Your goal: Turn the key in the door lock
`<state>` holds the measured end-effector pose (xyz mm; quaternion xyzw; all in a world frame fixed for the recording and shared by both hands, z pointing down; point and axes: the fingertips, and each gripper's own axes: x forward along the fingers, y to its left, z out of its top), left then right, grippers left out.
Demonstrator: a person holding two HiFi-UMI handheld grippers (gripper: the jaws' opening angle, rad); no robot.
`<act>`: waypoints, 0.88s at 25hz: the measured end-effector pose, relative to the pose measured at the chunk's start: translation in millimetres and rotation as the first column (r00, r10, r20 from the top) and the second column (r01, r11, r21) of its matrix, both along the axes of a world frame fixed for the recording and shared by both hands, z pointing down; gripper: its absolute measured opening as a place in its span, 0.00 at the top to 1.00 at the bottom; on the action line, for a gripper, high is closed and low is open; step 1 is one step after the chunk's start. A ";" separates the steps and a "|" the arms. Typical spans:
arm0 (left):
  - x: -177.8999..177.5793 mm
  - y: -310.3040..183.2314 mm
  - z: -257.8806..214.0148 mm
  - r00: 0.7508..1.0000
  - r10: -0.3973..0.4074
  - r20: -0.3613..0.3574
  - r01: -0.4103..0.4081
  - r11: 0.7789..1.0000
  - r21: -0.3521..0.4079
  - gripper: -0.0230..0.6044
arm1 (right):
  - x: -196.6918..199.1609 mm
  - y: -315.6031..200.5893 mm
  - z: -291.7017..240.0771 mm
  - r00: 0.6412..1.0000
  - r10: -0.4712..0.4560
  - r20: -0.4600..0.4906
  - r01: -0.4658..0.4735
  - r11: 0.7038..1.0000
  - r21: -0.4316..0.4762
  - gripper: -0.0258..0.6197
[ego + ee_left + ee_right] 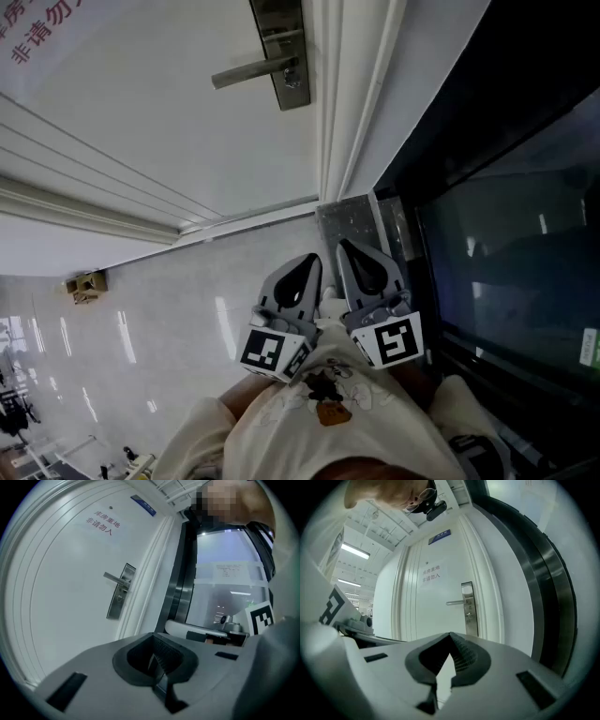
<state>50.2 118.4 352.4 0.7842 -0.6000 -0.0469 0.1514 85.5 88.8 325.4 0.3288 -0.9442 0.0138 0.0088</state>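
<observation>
A steel lock plate [286,56] with a lever handle [248,71] sits on the white door, far ahead of both grippers. A small key [292,73] shows just under the lever. The plate also shows in the left gripper view [119,592] and in the right gripper view [468,609], small and distant. My left gripper [309,259] [153,635] and right gripper [349,246] [450,634] are held side by side close to the person's body. Both point level at the door, shut and with nothing in them.
The white door frame [342,103] runs beside the lock. Right of it stands a dark glass panel [506,244]. Red lettering [101,524] and a small blue plate [143,506] mark the door. Glossy floor [141,328] lies below, with a small brown object [84,284] at the left.
</observation>
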 end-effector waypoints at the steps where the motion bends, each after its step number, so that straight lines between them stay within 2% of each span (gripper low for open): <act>1: -0.8 2.4 0.8 1.000 -0.002 -0.003 0.002 1.000 -0.004 0.96 | -0.6 1.7 -0.6 1.000 -0.002 0.001 0.002 1.000 0.001 0.95; 14: -12.3 12.5 -1.1 1.000 -0.008 -0.021 0.008 1.000 -0.005 0.96 | -10.9 12.3 -4.5 1.000 -0.004 -0.006 0.004 1.000 0.001 0.95; 19: -10.3 5.8 -0.9 0.999 -0.022 -0.031 0.022 1.000 -0.006 0.96 | -8.0 7.6 -14.9 0.999 -0.014 0.029 0.013 0.999 0.034 0.95; 22: -17.7 2.7 4.7 0.998 -0.054 -0.038 0.053 0.998 -0.018 0.96 | -12.6 0.2 -14.9 1.000 -0.017 -0.003 0.017 0.996 0.091 0.95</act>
